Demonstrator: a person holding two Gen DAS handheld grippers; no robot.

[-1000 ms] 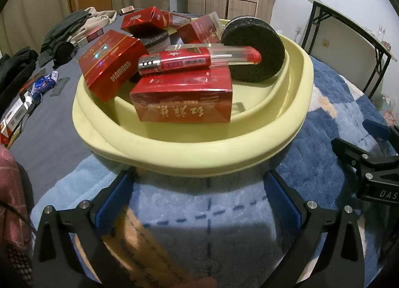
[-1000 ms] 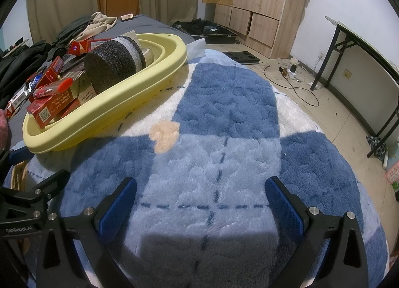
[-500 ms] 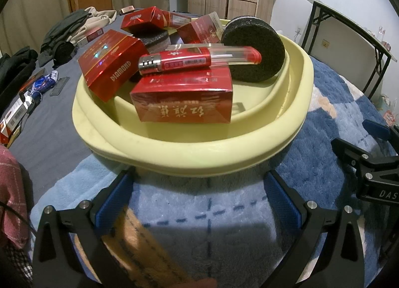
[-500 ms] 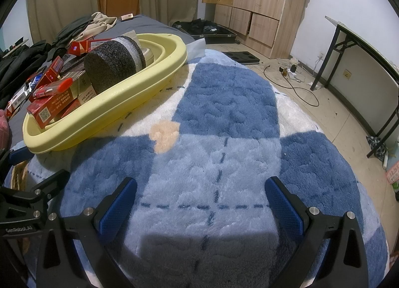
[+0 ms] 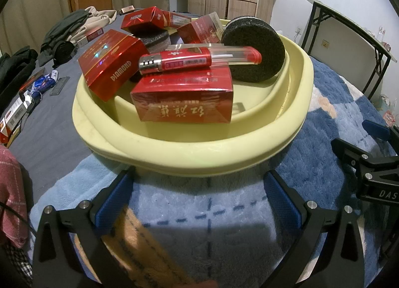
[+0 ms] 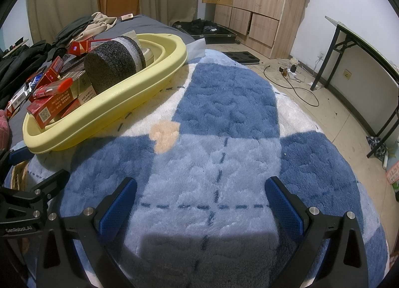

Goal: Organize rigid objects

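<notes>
Right wrist: we see a blue blanket (image 6: 224, 118), cupboards (image 6: 254, 1), a desk (image 6: 361, 46); both our grippers (image 6: 200, 200) (image 5: 199, 195) spread, empty.

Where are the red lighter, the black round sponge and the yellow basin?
red lighter (image 5: 184, 61), left wrist view, on its red label.
black round sponge (image 5: 259, 46), left wrist view, on its flat face.
yellow basin (image 5: 199, 156), left wrist view, on its near rim.

We see a bright room with round, bent, dark edges. A grey shadow lies on the blanket (image 6: 212, 245), and a box (image 5: 114, 62) shines.
</notes>
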